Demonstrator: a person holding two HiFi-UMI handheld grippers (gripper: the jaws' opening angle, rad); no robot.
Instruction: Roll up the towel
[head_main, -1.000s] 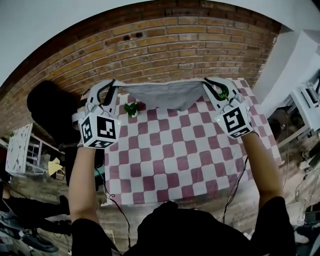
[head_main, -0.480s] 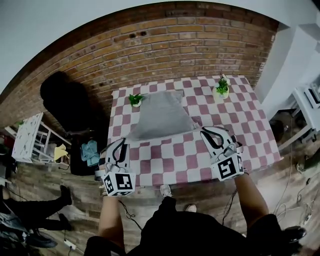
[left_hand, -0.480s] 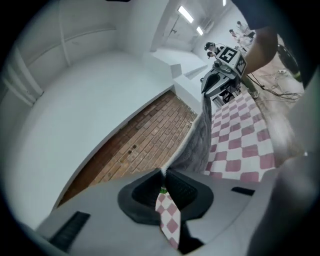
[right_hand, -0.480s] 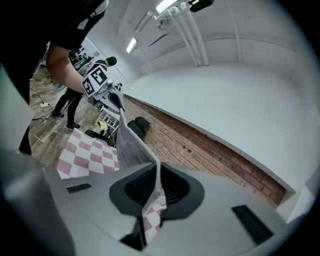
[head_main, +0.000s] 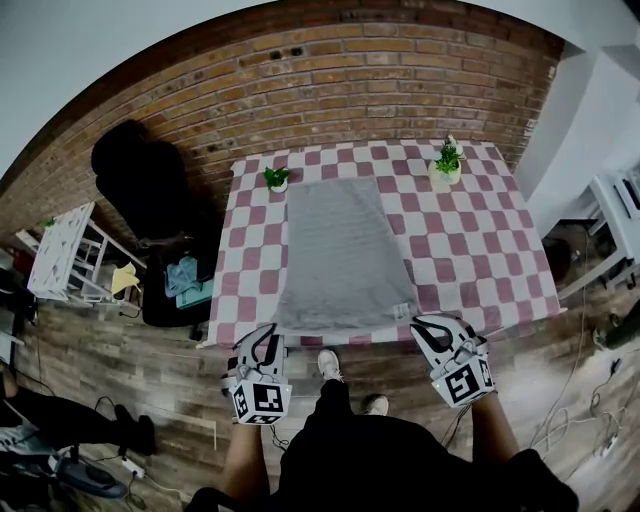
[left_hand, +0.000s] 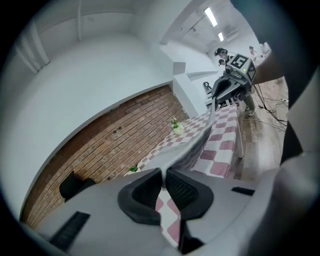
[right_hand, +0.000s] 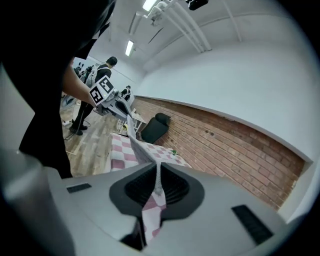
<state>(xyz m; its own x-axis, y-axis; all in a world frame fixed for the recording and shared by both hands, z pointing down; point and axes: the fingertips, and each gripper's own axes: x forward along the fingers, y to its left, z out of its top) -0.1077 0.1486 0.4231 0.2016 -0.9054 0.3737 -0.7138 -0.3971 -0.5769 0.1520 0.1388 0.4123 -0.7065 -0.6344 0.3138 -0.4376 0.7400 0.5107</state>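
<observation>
- The grey towel (head_main: 338, 250) lies flat and lengthwise on the checked table (head_main: 470, 270). Its far end lies between 2 small potted plants (head_main: 276, 178), and its near end is at the table's near edge.
- The left gripper (head_main: 266, 338) and the right gripper (head_main: 430, 326) are each clamped shut on 1 near corner of the towel, just off that edge.
- 1 second ago the towel hung in the air between the grippers, over the far end of the table. Half a second ago it was only half laid down. Now it is spread out, and both grippers have drawn back and down towards the person.
- Only the head view shows the towel's whole outline.
- The left gripper view shows the pads (left_hand: 186, 189) pinching the fabric, with the towel's edge running taut to the other gripper.
- The right gripper view shows the same pinch.
- Checked cloth shows below both sets of pads; I cannot tell whether it is pinched too.
- In the head view the grippers hide the towel's corners.
</observation>
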